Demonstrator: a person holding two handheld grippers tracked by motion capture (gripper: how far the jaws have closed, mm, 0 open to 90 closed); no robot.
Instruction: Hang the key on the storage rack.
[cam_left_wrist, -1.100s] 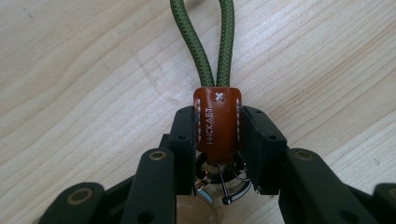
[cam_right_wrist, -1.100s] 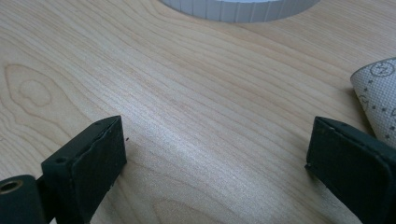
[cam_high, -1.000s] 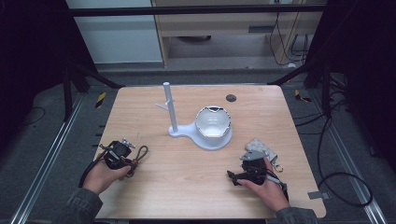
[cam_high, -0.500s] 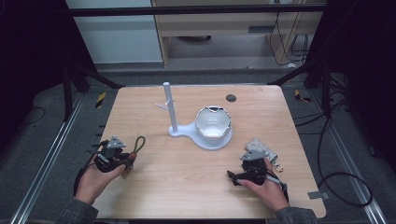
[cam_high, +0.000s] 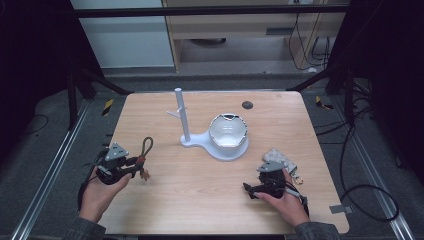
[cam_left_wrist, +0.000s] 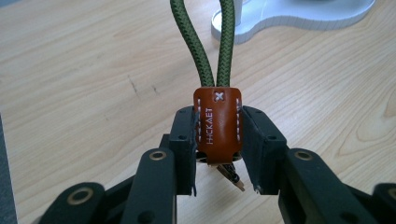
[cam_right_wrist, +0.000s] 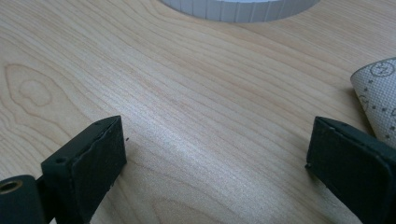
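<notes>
Watching for trouble, biggest thing first:
Table (cam_high: 210, 200): I have my left tongs (cam_high: 134, 162) raised off the wood and my right tongs (cam_high: 250, 190) low over it near the front edge; any drop from the left lands on bare board just below those jaws.
White stand (cam_high: 184, 116): it rises ahead of the left tongs, with its base (cam_left_wrist: 299, 16) showing past the cord. I judge the side peg is where the loop is meant to go; swinging in carelessly could knock the post and shove the whole stand.
Bowl (cam_high: 227, 131): it sits on the stand's round foot, ahead of the right tongs. A bump to the post would likely rattle it.
Dotted cloth (cam_right_wrist: 380, 93): it lies just beside the right tongs' outer jaw; closing or sliding there could snag it.
Right tongs: jaws stand wide apart with nothing between them.
Left tongs: clamped on the brown leather tab (cam_left_wrist: 218, 123) of the green cord keychain (cam_high: 145, 147), the loop pointing away from the jaws. The grip is on leather alone, so a twist could let it slip.
Writing: white stamped letters along the tab, reading roughly "HICKAET", plus a stitched cross above; I can't vouch for every letter.
</notes>
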